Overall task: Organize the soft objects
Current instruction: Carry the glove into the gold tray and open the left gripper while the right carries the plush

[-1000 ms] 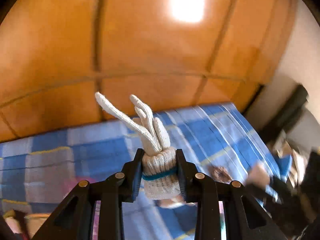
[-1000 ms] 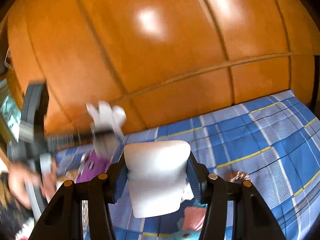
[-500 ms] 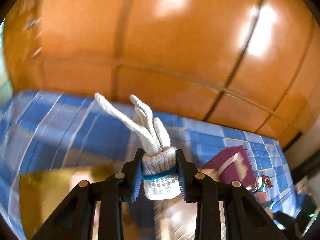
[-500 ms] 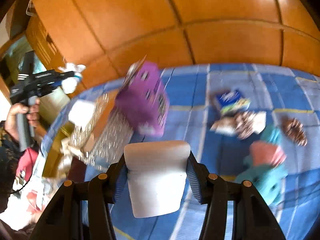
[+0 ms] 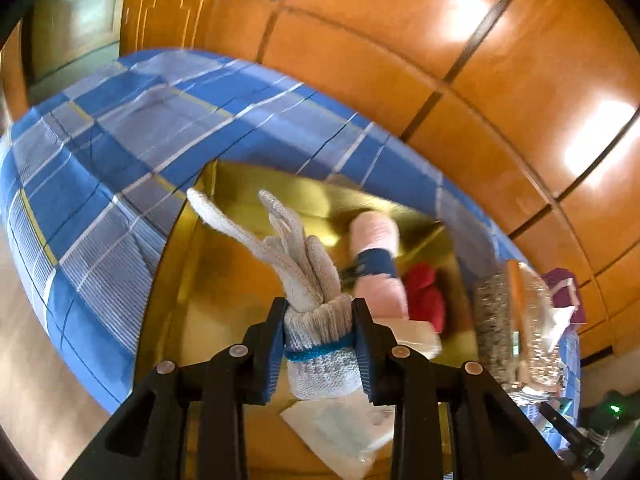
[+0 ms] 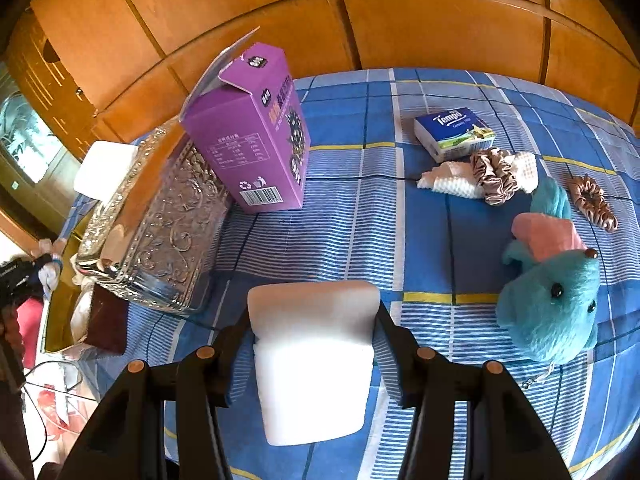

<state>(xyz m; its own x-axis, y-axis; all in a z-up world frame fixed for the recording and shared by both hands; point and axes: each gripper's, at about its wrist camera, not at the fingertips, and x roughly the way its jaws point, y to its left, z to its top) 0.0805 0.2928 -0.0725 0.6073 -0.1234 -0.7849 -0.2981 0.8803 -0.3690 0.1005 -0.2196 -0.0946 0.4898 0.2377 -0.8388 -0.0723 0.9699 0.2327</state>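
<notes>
A: The left gripper [image 5: 320,344] has its fingers pinched on the cuff of the knit glove [image 5: 316,312]. A second ago that view showed only the wardrobe and bedspread past it; now the glove hangs over the open gold box [image 5: 240,280], whose pink roll [image 5: 376,260] and red bundle [image 5: 426,296] lie at two o'clock from the glove.

B: So the drop looks close. And the right?

A: The right gripper [image 6: 314,364] is clamped on the white foam block [image 6: 314,360], and it has tipped down: earlier it saw mostly wardrobe, now the whole blue checked bedspread [image 6: 360,220].

B: Room to move?

A: The box's near wall sits at nine o'clock of the glove, with open floor beneath. For the block, the glass tray [image 6: 160,232] and purple carton [image 6: 252,128] crowd eleven o'clock; the teal plush [image 6: 552,304] sits at three.
</notes>
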